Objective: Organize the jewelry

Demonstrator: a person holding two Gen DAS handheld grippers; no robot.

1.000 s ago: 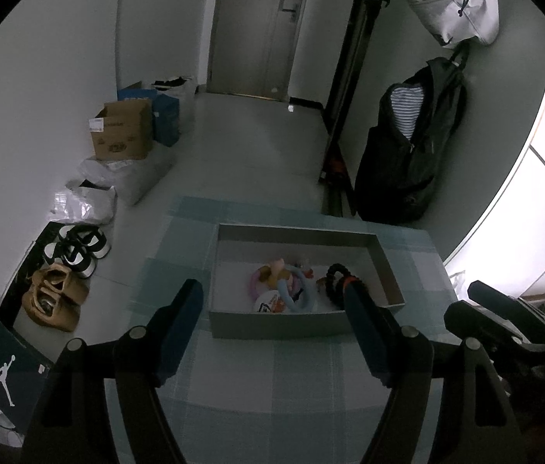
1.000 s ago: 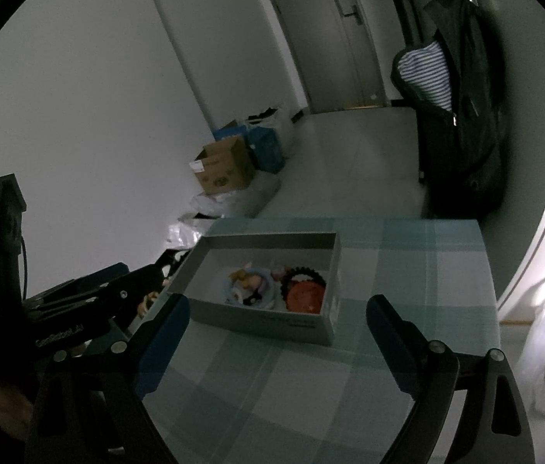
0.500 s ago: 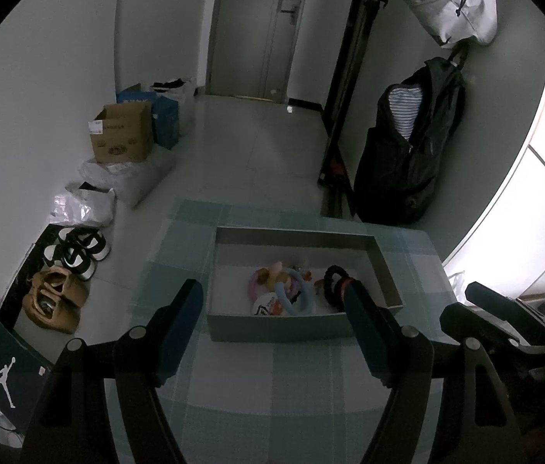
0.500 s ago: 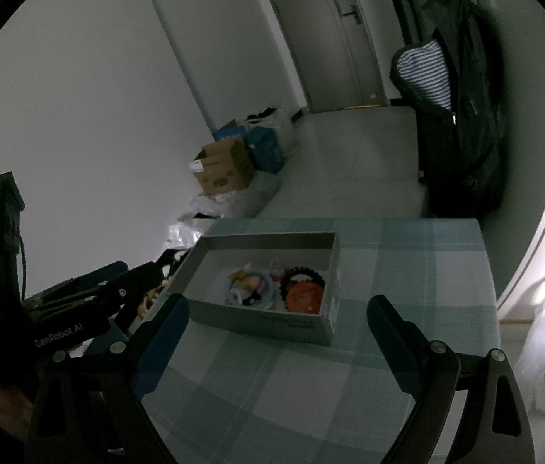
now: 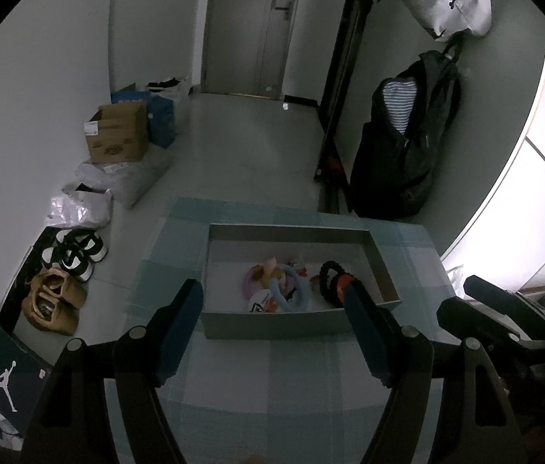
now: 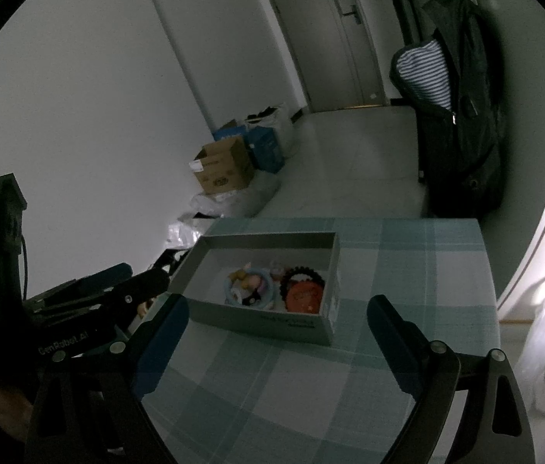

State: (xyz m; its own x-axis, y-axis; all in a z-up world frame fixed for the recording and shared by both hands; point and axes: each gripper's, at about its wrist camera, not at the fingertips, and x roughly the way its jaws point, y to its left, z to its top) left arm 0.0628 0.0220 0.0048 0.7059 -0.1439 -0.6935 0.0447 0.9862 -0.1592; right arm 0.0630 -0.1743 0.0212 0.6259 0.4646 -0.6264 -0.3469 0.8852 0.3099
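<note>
Both the left gripper [image 5: 272, 301] and right gripper [image 6: 276, 321] hang open and empty. At frame centre, the jewelry [image 5: 284, 282] in the box [image 5: 272, 324] looks light, probably soft; the blue ring [image 5: 299, 294] offers a rim hold.

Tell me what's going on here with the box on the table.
A person holds a two-finger gripper in each hand over a table with a checked cloth. The left gripper and the right gripper both stand open and empty, on the near side of a shallow grey box. In the box lie a few pieces bunched together: a black beaded bracelet, a light blue ring and an orange round piece. Nothing has been picked up yet.
</note>
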